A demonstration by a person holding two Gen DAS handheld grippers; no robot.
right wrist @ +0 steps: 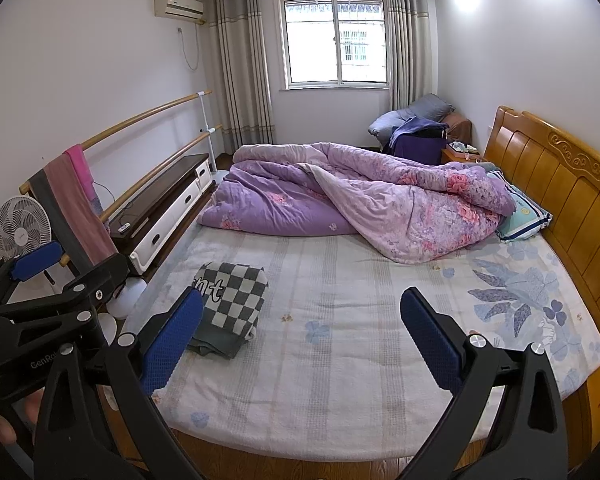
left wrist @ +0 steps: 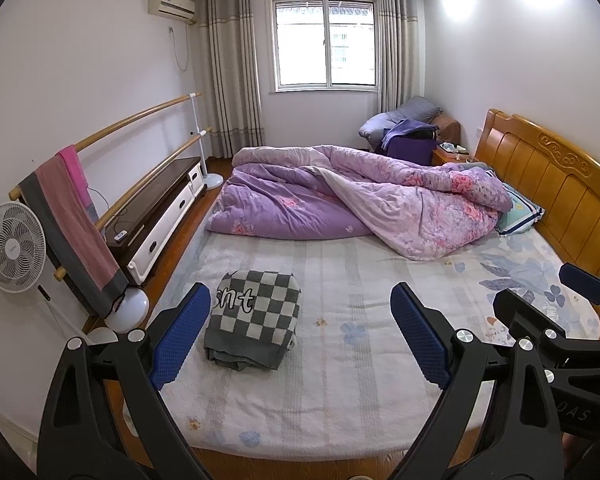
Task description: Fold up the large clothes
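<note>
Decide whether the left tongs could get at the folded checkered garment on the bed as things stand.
Probably yes. The left tongs are open and empty, and the checkered garment lies on the sheet just ahead, near their left finger, with nothing between. The purple quilt is heaped farther back.

The folded grey-and-white checked knit garment (left wrist: 254,314) is showing a soft, matt woven face. The pale waffle-textured cotton bed sheet (left wrist: 340,380) is looking rough and dull. The left tool (left wrist: 300,334) and right tool (right wrist: 302,342) are wearing dimpled blue rubbery pads on matt black plastic arms with shiny metal rivets. The carved orange wooden headboard (left wrist: 548,184) is gleaming, glossy with varnish
</note>
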